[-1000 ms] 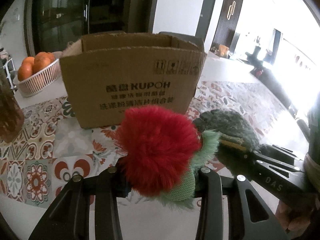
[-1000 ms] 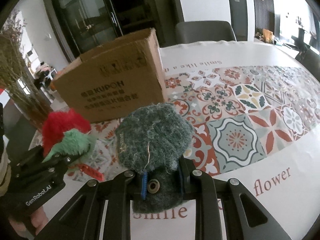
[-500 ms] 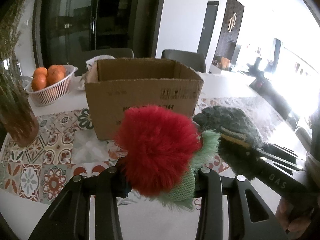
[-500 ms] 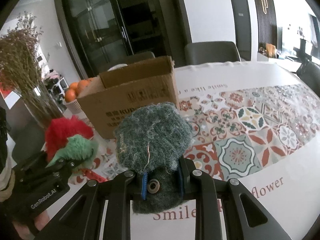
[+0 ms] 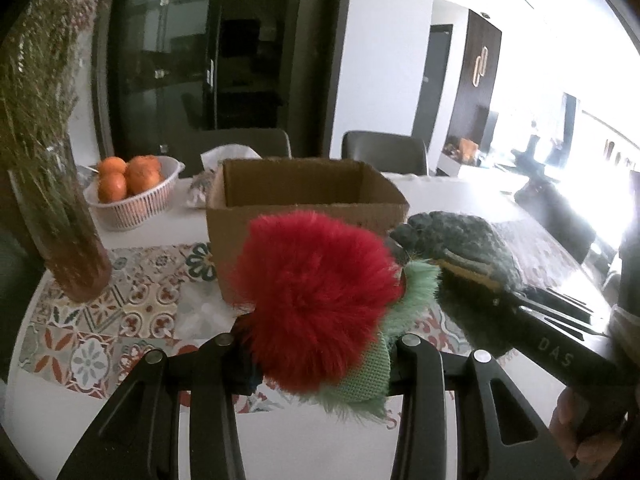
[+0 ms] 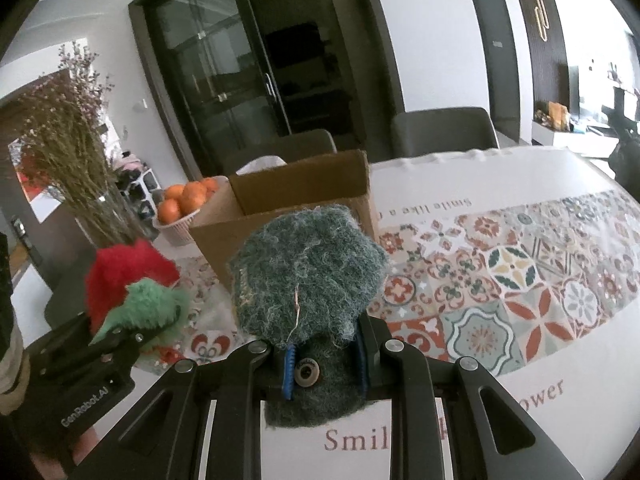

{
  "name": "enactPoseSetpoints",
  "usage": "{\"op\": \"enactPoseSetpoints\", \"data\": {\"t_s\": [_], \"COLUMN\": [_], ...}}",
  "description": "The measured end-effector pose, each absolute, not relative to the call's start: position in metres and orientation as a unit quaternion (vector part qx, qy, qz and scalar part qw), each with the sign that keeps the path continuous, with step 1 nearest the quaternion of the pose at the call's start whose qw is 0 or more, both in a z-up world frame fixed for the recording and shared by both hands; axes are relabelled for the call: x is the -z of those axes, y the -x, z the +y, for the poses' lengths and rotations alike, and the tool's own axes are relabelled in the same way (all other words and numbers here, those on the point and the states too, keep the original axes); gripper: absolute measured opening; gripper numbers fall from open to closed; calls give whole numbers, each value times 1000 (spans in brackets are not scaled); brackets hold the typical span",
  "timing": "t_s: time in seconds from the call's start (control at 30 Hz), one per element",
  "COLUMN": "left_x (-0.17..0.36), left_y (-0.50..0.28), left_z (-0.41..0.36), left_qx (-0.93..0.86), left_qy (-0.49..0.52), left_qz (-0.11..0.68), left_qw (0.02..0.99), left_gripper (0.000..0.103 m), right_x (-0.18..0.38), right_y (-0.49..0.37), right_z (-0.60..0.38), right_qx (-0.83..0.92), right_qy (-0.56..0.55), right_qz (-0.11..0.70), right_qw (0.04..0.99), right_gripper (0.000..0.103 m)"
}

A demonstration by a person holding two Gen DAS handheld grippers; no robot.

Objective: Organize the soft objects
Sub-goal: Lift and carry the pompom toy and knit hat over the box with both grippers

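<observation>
Red-and-green plush toy (image 5: 320, 300), one, clamped in left gripper (image 5: 316, 364). Dark green felt toy (image 6: 308, 276), one, pinched in right gripper (image 6: 322, 354). Cardboard box (image 5: 296, 196), one, open, at 12 o'clock. Oranges (image 5: 128, 174), apparently four, at 10 o'clock. Step: carrying both toys to the box; next, position over the opening and release.

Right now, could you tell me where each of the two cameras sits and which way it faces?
Left wrist: sits on the left gripper, looking along its fingers, tilted down at the cardboard box; its fingers clamp a red and green plush toy, and the right gripper and a hand show at right.
Right wrist: sits on the right gripper, facing the same box; its fingers clamp a dark green felt toy, and the left gripper shows at left.
Shared: box, both toys, basket of oranges, dried flowers, patterned tablecloth.
</observation>
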State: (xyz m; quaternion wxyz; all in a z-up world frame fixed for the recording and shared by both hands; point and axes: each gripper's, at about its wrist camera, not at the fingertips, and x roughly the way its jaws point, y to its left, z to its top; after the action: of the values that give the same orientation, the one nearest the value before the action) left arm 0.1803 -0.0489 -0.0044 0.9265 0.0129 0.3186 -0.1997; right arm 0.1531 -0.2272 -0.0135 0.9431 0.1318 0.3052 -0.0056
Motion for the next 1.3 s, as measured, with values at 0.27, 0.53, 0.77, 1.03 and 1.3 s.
{"op": "enactPoseSetpoints", "data": {"t_s": [0.27,0.53,0.77,1.03,1.3], "left_x": [-16,-37,-47,-50,-43], "left_y": [-186,-206,-240,-288,-330], "left_z": [-53,-61,-66,-71,-72], "left_qx": [175,175,178,178,179], "left_qy": [-13,-16,-16,-28,-35], "left_qz": [297,278,275,279,293], "left_qw": [938,944,945,943,938], "left_gripper": [40,40,40,40,40], "right_x": [-9,-28,-39,-45,-37], "right_y": [-158,-177,-210,-261,-313], "right_z": [-233,-242,-245,-247,-246], "right_qx": [-2,-1,-5,-15,-38], "right_qy": [-131,-143,-142,-127,-113], "right_qz": [272,249,250,267,309], "right_qw": [953,958,958,955,944], "right_gripper": [24,24,24,24,24]}}
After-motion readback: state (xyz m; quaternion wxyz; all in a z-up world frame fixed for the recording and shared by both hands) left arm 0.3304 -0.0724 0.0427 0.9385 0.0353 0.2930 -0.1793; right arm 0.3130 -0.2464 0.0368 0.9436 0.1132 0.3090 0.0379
